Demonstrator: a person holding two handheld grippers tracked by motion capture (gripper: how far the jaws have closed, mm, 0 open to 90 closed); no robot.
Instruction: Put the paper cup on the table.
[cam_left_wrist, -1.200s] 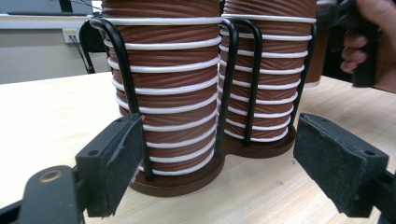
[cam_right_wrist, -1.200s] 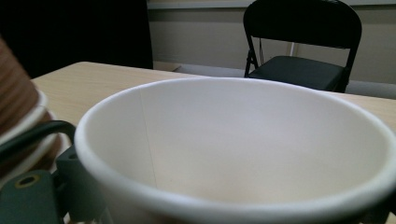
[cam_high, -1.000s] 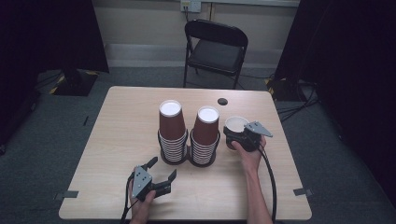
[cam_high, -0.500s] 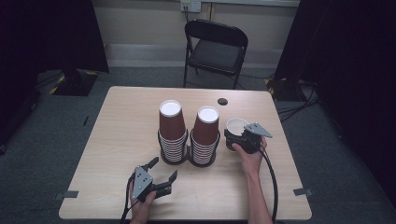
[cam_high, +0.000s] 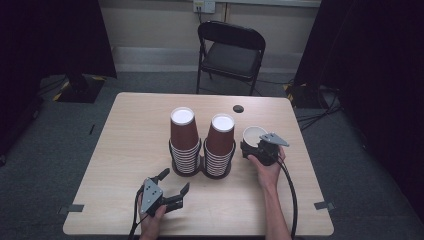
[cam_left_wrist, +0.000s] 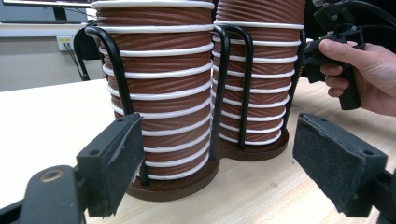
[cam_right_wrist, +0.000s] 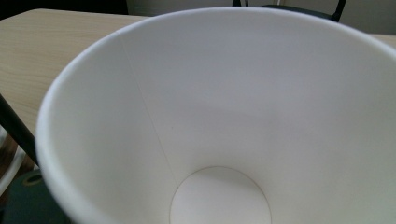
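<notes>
Paper cup clamped in my right gripper beside the stacked cups, my left gripper spread apart before the rack.

L gripper fingers wide apart; R gripper clamped, raised.

Ahead of the left gripper, the cup holder with its two cup stacks blocked passage; bare tabletop lay open to its left.
</notes>
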